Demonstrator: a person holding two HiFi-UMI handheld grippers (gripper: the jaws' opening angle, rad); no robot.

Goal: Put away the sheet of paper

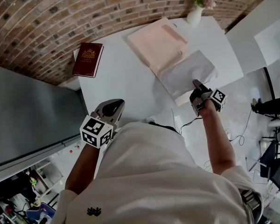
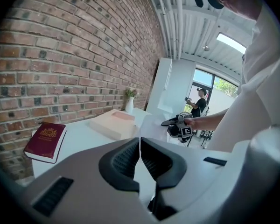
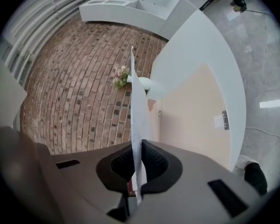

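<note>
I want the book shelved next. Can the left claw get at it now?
Probably yes: the left claw is shut and empty, and only open table lies between it and the book.

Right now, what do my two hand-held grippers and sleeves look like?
The left hand-held gripper and the right hand-held gripper both have light grey shells, black ribbed pads and a cube of black-and-white square markers. You wear a white short-sleeved shirt with a small dark emblem.
</note>
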